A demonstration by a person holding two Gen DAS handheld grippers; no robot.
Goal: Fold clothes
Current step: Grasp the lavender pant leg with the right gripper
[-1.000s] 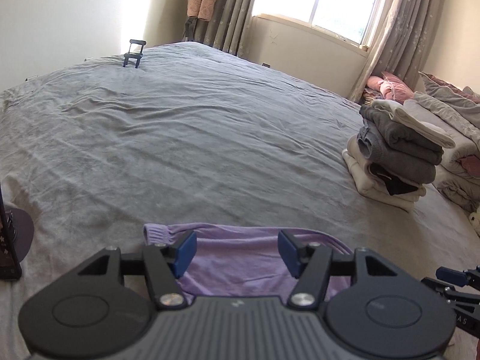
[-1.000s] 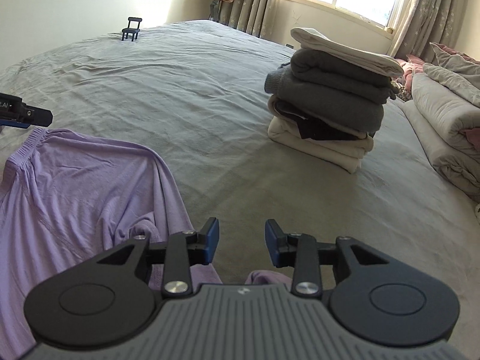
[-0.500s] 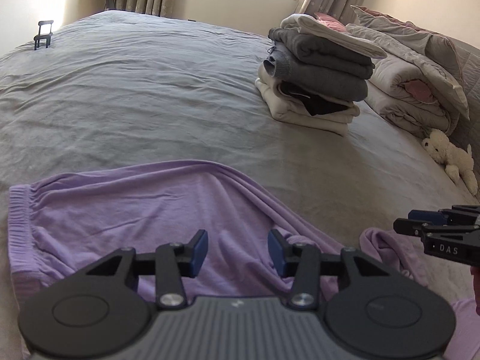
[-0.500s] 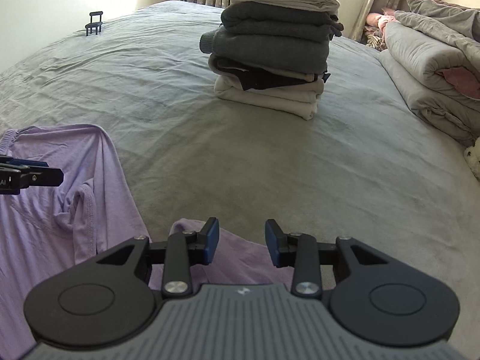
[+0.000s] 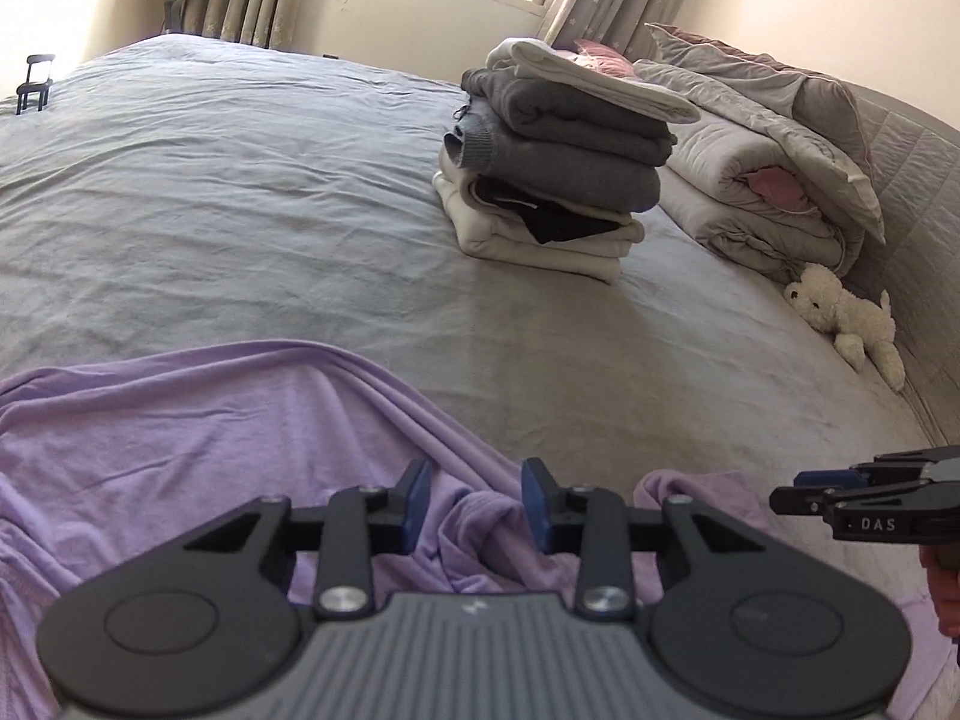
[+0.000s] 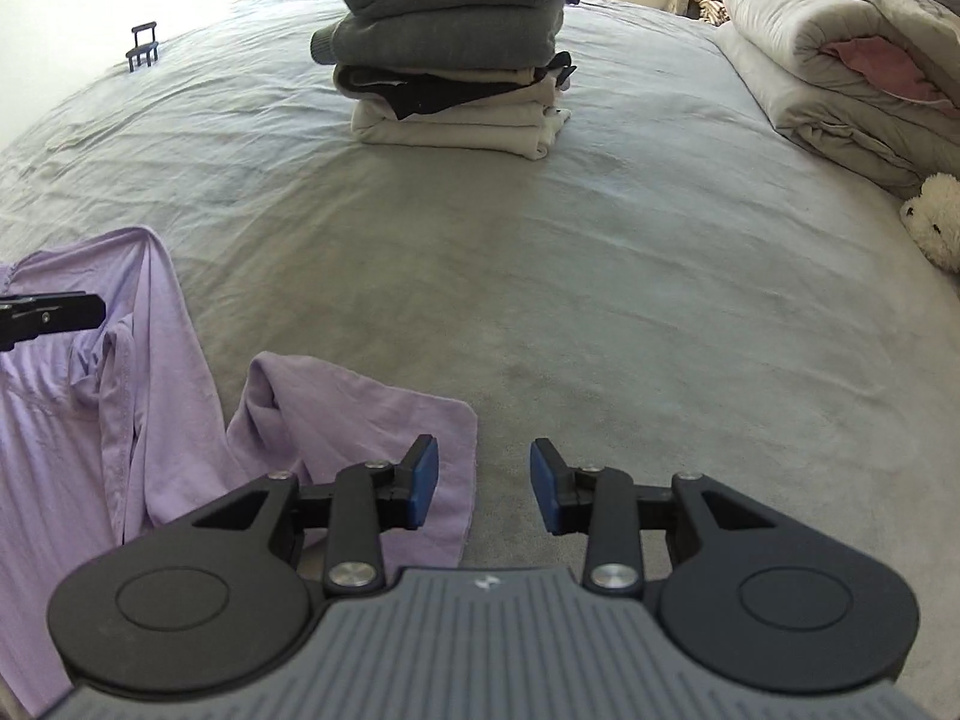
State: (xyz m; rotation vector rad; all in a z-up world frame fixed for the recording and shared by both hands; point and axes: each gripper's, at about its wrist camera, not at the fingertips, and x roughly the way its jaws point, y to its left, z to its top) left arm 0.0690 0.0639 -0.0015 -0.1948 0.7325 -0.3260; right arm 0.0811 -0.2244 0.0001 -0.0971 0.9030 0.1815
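Note:
A lilac garment (image 5: 198, 438) lies crumpled on the grey bed sheet (image 5: 240, 192). In the left wrist view my left gripper (image 5: 474, 498) is open and empty, just above a bunched fold of the garment. My right gripper shows at the right edge (image 5: 804, 495). In the right wrist view my right gripper (image 6: 483, 486) is open and empty, its left pad over the edge of a lilac sleeve (image 6: 360, 414); its right pad is over bare sheet (image 6: 600, 276). The left gripper's tip (image 6: 54, 312) pokes in at the left edge over the garment.
A stack of folded grey, black and cream clothes (image 5: 558, 162) (image 6: 456, 54) stands mid-bed. A rolled grey duvet (image 5: 774, 180) (image 6: 840, 78) and a white plush toy (image 5: 846, 318) (image 6: 936, 222) lie on the right. A small black stand (image 5: 36, 81) (image 6: 143, 47) sits far left.
Both grippers have swung right and moved forward along the garment; the folded stack and duvet now sit nearer the middle of each view. Both stayed open.

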